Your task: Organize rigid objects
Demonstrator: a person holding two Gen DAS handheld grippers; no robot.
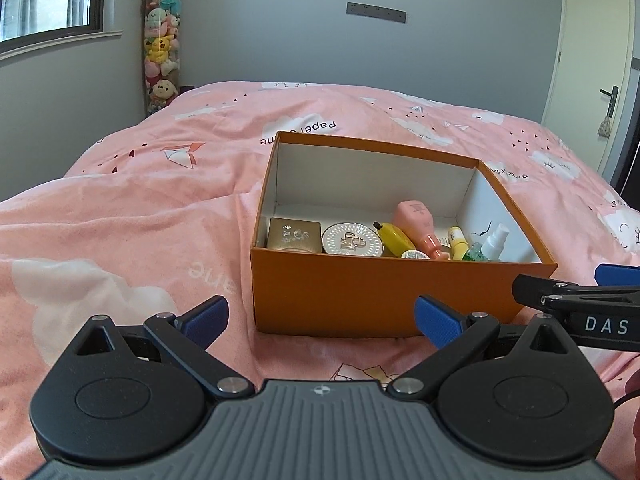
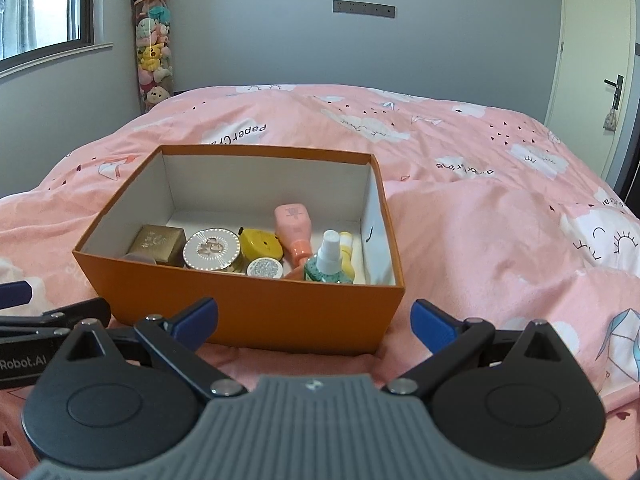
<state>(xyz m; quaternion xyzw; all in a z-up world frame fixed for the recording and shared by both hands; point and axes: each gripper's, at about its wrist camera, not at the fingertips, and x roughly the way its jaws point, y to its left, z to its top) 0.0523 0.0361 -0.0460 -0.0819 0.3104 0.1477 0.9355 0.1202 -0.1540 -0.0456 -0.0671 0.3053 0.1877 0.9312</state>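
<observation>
The orange box sits on the pink bed straight ahead of both my claws, its near wall filling the middle of each wrist view. In my right wrist view the box lies centre-left, with my right claw low in the frame just short of that near wall; in my left wrist view it lies centre-right, and my left claw is likewise low and just short of it. Both seem about equally near, one to each front corner.

The rigid things are all inside, crowded along the near wall: a gold box at the left, a round compact, a yellow case, a small round tin, a pink bottle lying with its long axis running away from me and its cap toward me, and a green spray bottle standing upright beside a yellow tube at the right. The far half of the box floor is bare.

Both my claws are spread wide, blue fingertips well apart, holding nothing and touching nothing. I see nothing loose on the bed, so I judge the gathering is largely done
</observation>
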